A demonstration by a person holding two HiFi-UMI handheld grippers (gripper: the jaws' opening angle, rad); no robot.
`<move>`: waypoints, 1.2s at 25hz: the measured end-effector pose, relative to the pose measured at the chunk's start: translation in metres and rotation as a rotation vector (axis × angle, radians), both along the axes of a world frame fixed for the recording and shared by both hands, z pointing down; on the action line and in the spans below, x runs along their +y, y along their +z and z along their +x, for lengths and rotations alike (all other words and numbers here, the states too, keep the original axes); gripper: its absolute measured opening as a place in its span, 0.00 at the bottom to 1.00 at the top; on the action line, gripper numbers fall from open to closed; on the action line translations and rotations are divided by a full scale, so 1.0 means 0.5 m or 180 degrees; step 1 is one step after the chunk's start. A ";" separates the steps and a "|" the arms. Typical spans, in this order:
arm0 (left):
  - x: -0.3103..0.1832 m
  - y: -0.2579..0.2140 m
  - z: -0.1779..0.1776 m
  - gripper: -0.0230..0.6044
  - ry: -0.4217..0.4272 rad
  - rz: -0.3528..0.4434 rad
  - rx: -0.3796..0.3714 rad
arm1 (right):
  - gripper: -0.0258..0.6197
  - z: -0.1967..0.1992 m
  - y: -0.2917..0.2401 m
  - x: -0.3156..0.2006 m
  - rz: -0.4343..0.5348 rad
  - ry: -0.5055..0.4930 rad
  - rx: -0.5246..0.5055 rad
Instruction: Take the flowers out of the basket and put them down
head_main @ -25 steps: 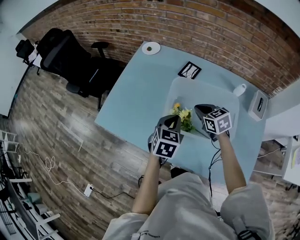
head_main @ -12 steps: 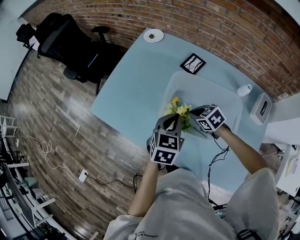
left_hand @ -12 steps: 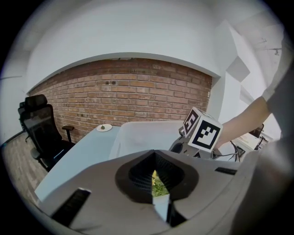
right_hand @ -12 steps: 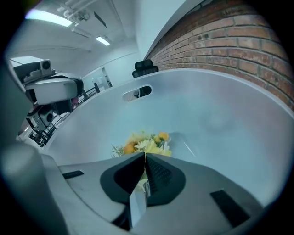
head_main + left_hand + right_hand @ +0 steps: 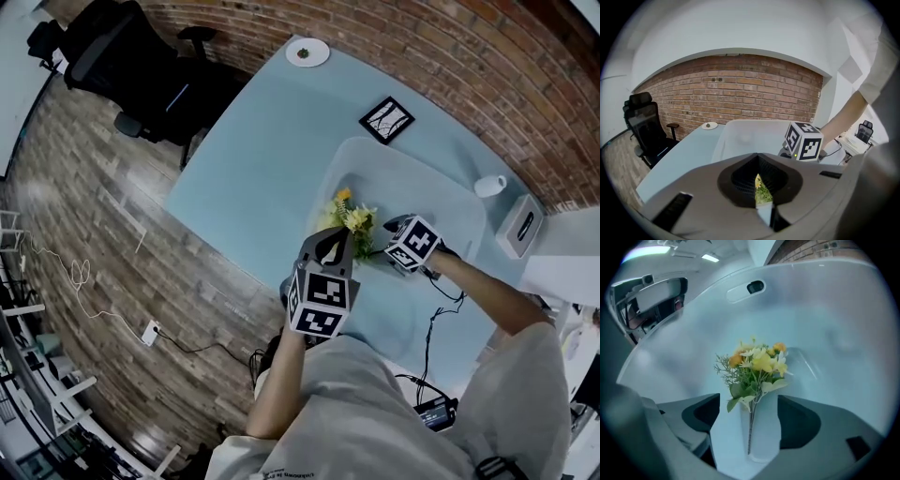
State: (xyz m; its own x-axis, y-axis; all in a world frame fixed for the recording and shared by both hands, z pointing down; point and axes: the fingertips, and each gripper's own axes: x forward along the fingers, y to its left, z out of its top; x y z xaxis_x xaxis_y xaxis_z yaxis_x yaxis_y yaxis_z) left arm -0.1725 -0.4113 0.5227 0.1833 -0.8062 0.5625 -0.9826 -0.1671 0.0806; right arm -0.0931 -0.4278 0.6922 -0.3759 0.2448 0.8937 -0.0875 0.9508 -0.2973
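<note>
Flowers (image 5: 757,363), leafy yellow sprigs, lie between the right gripper's (image 5: 749,405) just-opened jaws; left gripper's (image 5: 759,187) jaws closed.

We list a red-brown brick wall (image 5: 450,56) running behind the table (image 5: 253,159), with plain white plaster (image 5: 740,33) above it. Overhead, strip lights (image 5: 710,258) are lit and give even, cool light. The floor (image 5: 84,159) is grey-brown wood planks, and a pale cable (image 5: 80,277) trails across it to a white plug block (image 5: 150,330). Furniture is one pale blue table set cornerwise to the bricks, black office chairs (image 5: 122,56) near the wall, and racks (image 5: 28,394) at the floor's edge, too small for us to itemise. On the table's outer parts we note a small white plate (image 5: 307,52), a black-framed picture (image 5: 386,119), a white mug (image 5: 489,186) and a white box (image 5: 520,228).
</note>
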 end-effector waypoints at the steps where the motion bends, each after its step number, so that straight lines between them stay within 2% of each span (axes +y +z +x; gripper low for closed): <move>1: 0.000 -0.001 0.001 0.06 0.0002 0.0003 0.0007 | 0.69 -0.002 0.011 0.003 -0.0082 0.0039 0.0024; 3: 0.000 -0.001 0.001 0.06 0.0016 0.0013 -0.0009 | 0.69 -0.008 0.038 0.003 -0.0157 0.0086 0.0114; 7: 0.002 0.006 0.002 0.06 0.0027 0.0007 -0.0064 | 0.69 0.005 0.097 0.008 -0.0103 -0.0188 0.0397; 11: 0.005 0.008 0.002 0.06 -0.0019 0.0050 -0.0025 | 0.69 0.023 0.134 0.022 -0.0134 -0.0279 0.0517; 12: 0.007 0.008 0.001 0.06 -0.0031 0.0053 -0.0007 | 0.67 0.020 0.141 0.027 -0.0095 -0.0297 0.0510; 15: 0.010 0.009 0.001 0.06 -0.0043 0.0046 0.0001 | 0.42 0.007 0.152 0.035 0.0074 -0.0359 0.0451; 17: 0.011 0.008 0.002 0.06 -0.0064 0.0063 -0.0028 | 0.40 0.006 0.156 0.033 0.0162 -0.0356 0.0462; 22: 0.018 0.008 -0.005 0.06 -0.0069 0.0104 -0.0088 | 0.21 0.002 0.145 0.015 0.0296 -0.0234 0.0446; 27: 0.024 -0.017 -0.014 0.06 -0.0225 0.0210 0.0120 | 0.16 0.007 0.106 -0.020 0.0367 -0.0015 0.0369; 30: 0.031 -0.046 -0.022 0.06 -0.0256 0.0315 0.0084 | 0.14 0.008 0.073 -0.036 0.0401 0.0195 0.0284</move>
State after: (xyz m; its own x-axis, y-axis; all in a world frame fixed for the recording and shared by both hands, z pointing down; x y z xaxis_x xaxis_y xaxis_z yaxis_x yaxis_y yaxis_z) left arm -0.1837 -0.3956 0.4999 0.1295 -0.8702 0.4754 -0.9909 -0.0963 0.0936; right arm -0.0889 -0.4456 0.7289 -0.3045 0.1079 0.9464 -0.1671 0.9721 -0.1646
